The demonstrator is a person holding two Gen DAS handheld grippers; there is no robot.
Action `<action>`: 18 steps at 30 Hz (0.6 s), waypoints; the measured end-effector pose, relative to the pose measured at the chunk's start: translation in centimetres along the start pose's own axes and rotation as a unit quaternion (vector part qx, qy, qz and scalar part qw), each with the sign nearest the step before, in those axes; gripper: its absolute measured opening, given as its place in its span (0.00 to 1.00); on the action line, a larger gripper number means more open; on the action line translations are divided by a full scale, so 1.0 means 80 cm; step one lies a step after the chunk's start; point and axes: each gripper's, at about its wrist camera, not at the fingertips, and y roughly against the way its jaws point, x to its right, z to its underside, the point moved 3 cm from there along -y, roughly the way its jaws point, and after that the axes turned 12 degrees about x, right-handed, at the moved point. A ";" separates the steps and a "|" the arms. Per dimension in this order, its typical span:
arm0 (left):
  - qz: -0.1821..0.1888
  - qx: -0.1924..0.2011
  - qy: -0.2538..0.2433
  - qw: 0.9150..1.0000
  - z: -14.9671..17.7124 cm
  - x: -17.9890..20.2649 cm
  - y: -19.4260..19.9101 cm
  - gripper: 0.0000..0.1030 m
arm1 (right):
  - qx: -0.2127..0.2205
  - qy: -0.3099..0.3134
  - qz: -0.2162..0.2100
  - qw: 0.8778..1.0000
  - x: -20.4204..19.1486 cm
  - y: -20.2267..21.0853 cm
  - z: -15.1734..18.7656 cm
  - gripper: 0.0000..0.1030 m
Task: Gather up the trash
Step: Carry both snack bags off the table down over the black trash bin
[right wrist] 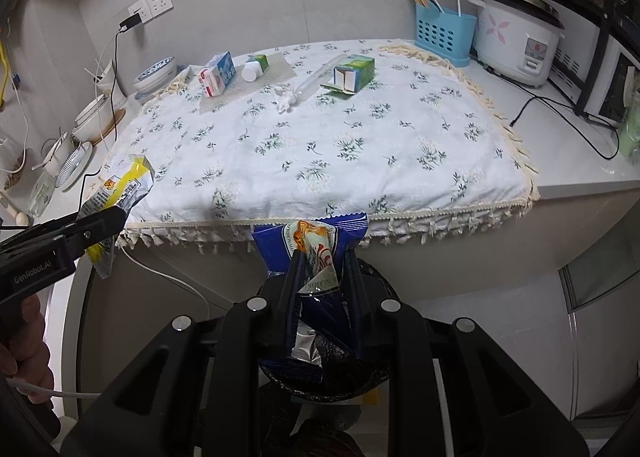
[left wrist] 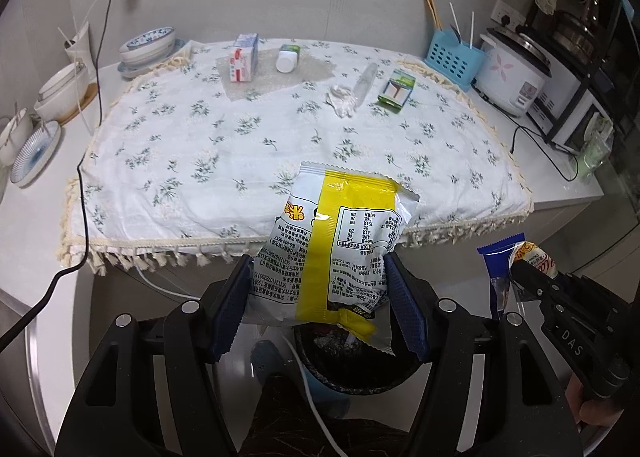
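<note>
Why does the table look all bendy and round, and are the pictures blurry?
Left wrist view: the fisheye lens bows the flowered tablecloth into a curve; the yellow snack bag looks sharp, its print readable. Right wrist view: the same bending, dark rounded corners, and soft even light; the blue wrapper is a bit shiny.

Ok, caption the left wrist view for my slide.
Left gripper holds a yellow snack bag above the black bin.

Yellow-white wrapper [left wrist: 332, 241], blue wrapper [right wrist: 316, 253], floral cloth [left wrist: 240, 129]
</note>
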 end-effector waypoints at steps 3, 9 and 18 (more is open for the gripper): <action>0.005 -0.006 -0.005 1.000 0.010 0.010 -0.009 0.62 | -0.004 0.000 0.003 1.000 0.005 -0.004 0.008 0.18; 0.016 -0.019 -0.014 1.000 0.031 0.024 -0.028 0.62 | -0.017 -0.009 0.007 1.000 0.020 -0.015 0.024 0.18; 0.038 -0.034 -0.022 0.998 0.069 0.050 -0.056 0.62 | -0.029 -0.014 0.013 0.999 0.036 -0.027 0.051 0.18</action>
